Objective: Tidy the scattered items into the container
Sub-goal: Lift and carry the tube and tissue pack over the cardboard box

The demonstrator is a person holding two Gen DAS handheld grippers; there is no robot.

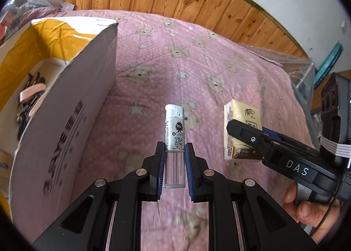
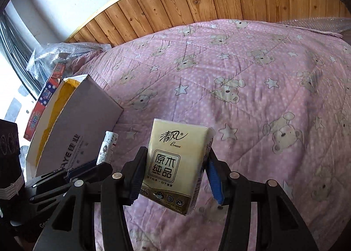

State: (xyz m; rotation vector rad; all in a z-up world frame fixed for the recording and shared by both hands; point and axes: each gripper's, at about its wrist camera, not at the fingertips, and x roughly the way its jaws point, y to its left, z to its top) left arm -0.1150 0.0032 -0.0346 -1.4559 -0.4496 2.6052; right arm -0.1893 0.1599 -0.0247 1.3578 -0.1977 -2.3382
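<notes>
An open grey cardboard box (image 1: 65, 106) with a yellow lining stands at the left on a pink quilted bed cover (image 1: 197, 64) printed with bears. Beside it, the left gripper (image 1: 174, 152) pinches a silver-and-clear plastic lighter (image 1: 174, 137) — held above the bed. Further right, the right gripper (image 2: 175, 163) clamps a beige tissue pack (image 2: 175, 163), also aloft.

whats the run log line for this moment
left tongs: shut on lighter | right tongs: shut on tissue pack | both held above quilt | box: open, left
</notes>
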